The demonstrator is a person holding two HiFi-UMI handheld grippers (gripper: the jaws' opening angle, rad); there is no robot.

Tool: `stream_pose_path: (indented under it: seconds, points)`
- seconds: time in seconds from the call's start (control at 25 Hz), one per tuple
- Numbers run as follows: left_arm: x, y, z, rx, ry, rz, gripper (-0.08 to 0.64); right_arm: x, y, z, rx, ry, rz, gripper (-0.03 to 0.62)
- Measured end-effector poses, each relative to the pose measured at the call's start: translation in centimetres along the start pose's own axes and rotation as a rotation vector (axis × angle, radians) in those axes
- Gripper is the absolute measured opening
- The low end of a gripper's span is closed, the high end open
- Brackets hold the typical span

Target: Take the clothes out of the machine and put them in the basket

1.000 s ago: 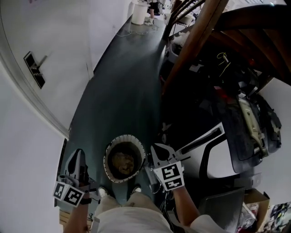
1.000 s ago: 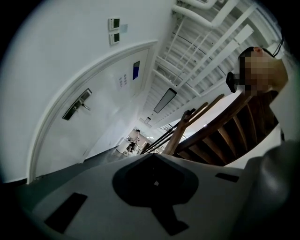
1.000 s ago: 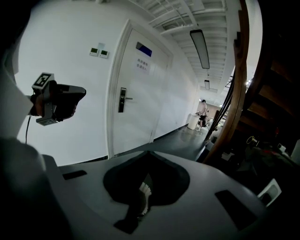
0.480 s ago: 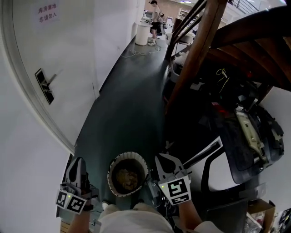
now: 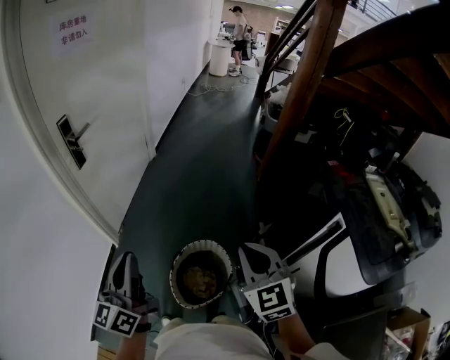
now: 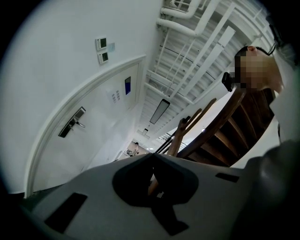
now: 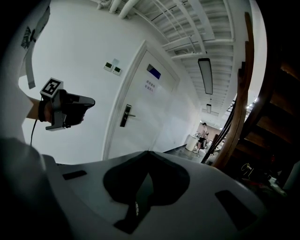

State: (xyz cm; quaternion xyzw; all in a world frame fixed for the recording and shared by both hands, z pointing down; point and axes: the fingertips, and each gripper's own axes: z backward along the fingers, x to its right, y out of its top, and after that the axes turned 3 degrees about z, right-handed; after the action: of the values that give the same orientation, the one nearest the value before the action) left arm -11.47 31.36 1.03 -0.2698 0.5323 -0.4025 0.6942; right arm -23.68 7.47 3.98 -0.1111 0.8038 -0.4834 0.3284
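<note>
both tongs are pinched shut with nothing in them: the left gripper (image 5: 124, 259) hangs at the near left of the basket (image 5: 177, 261), the right gripper (image 5: 257, 254) at its near right, neither touching it. the basket stands on the dark floor (image 5: 204, 162) between them, with a crumpled heap of clothes (image 5: 200, 278) lying in it. judging by that, the loading looks done or nearly so. no machine can be made out, so i cannot tell whether anything is left inside it. count: two grippers, one basket, one heap of clothes with pieces too tangled to number, one door (image 5: 70, 105) at the left, one person (image 5: 239, 21) far down the hall.
</note>
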Motion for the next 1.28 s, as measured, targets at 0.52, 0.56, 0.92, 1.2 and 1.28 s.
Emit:
stream_pose_path:
  seconds: [0.52,0.56,0.92,1.2,1.28]
  points:
    - [-1.1,-0.1,-0.3,-0.022,0.001,0.017,0.014,-0.4,0.6,-0.8,0.007,-0.018,-0.002,0.011]
    - [-1.3,-0.1,-0.3,-0.024,0.003,0.020,0.014,-0.5,0.5,-0.8,0.004,-0.019,-0.002,0.011]
    - [-2.1,-0.9,-0.8,-0.051,-0.005,0.048,0.014,-1.0,0.1,-1.2,-0.037,-0.034,0.013,0.011]
    - [-2.7,-0.9,-1.0,-0.066,-0.017,0.054,0.014,-1.5,0.5,-1.7,-0.032,-0.042,0.005,0.011]
    - [-2.9,-0.8,-1.0,-0.064,-0.017,0.053,0.014,-1.6,0.7,-1.7,-0.044,-0.044,0.005,0.011]
